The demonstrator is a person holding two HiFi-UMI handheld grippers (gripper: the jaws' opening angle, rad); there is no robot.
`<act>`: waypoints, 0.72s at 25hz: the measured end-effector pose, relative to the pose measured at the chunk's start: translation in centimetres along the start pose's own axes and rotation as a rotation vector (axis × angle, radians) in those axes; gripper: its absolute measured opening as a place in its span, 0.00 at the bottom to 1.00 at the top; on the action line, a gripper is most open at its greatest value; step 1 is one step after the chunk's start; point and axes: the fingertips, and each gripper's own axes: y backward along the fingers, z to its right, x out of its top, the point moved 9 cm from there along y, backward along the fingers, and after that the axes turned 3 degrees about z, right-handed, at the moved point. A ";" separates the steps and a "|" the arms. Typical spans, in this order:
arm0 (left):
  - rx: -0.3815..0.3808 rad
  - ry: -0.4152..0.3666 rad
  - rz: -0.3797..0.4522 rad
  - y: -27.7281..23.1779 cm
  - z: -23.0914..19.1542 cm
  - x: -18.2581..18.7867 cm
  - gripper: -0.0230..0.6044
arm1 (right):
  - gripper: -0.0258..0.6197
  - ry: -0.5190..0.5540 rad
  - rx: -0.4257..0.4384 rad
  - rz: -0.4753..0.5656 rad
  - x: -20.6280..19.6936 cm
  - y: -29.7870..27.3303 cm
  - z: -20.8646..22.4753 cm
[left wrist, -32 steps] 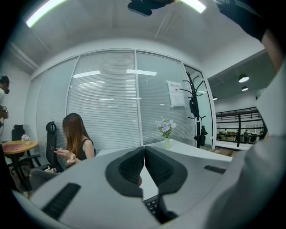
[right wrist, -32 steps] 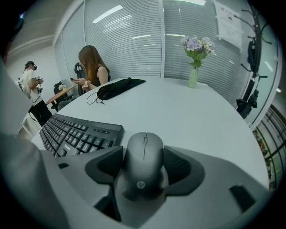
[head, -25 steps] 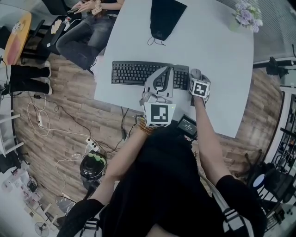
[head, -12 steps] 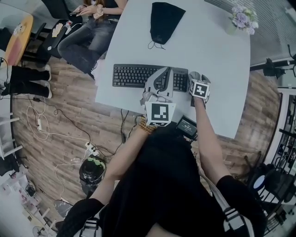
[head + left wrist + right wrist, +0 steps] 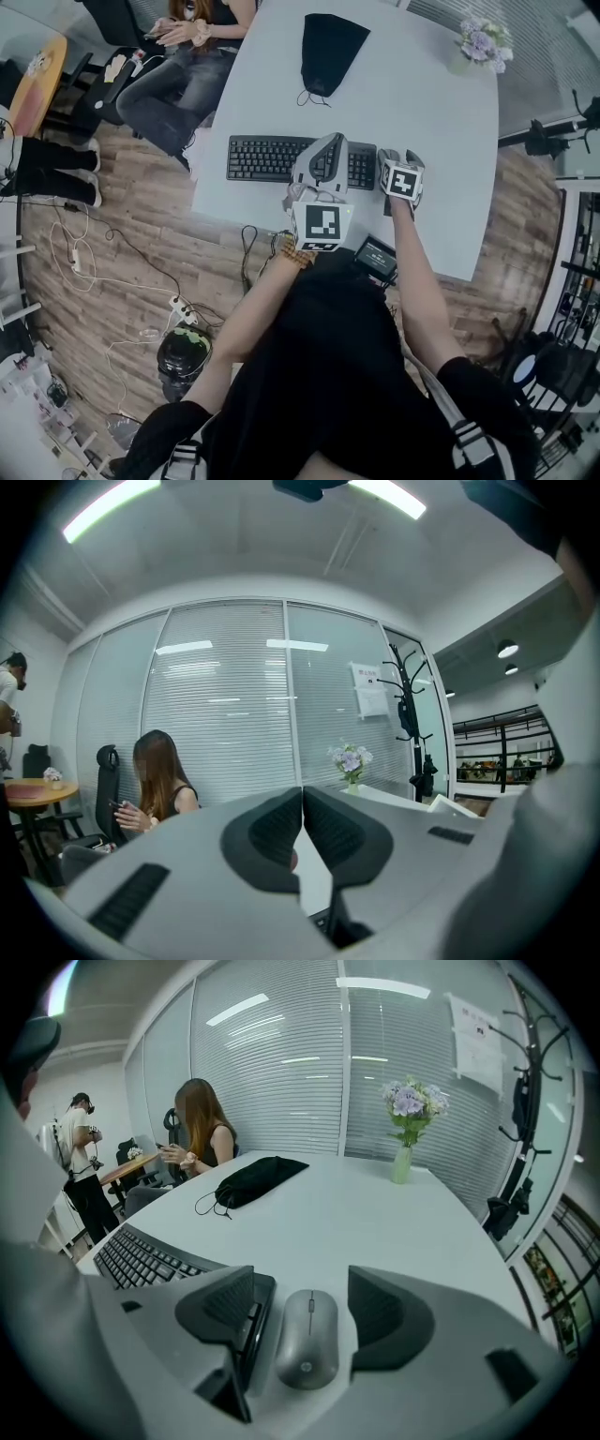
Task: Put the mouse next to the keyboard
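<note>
A grey mouse (image 5: 307, 1338) lies flat on the white table (image 5: 375, 1222), just right of the black keyboard (image 5: 141, 1255). My right gripper (image 5: 302, 1309) is open, one jaw on each side of the mouse, the left jaw over the keyboard's right end. In the head view the right gripper (image 5: 398, 159) sits at the right end of the keyboard (image 5: 272, 157) and hides the mouse. My left gripper (image 5: 330, 142) hovers over the keyboard's right half. In its own view the left gripper (image 5: 302, 827) is shut, with nothing between the pads.
A black drawstring pouch (image 5: 330, 47) lies farther back on the table (image 5: 441, 122). A vase of flowers (image 5: 483, 42) stands at the far right corner. A person (image 5: 187, 56) sits at the far left edge. A small black device (image 5: 378, 255) hangs at the near edge.
Both grippers stay in about the same place by the keyboard. Only the head view has shifted slightly.
</note>
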 end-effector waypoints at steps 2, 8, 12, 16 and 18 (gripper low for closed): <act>0.000 0.002 0.001 0.0 0.0 0.0 0.06 | 0.53 0.006 -0.008 0.003 0.1 0.2 0.1; -0.007 0.003 0.014 0.0 0.3 0.4 0.06 | 0.53 0.017 -0.029 0.026 0.9 1.6 0.3; -0.017 0.005 0.019 0.1 0.5 0.6 0.06 | 0.52 0.019 -0.035 0.041 1.3 2.5 0.3; -0.018 0.002 0.035 0.2 0.6 1.3 0.06 | 0.49 0.036 -0.067 0.073 2.0 3.7 0.5; -0.019 0.000 0.042 0.4 0.5 1.7 0.06 | 0.49 0.026 -0.066 0.085 2.5 4.3 0.5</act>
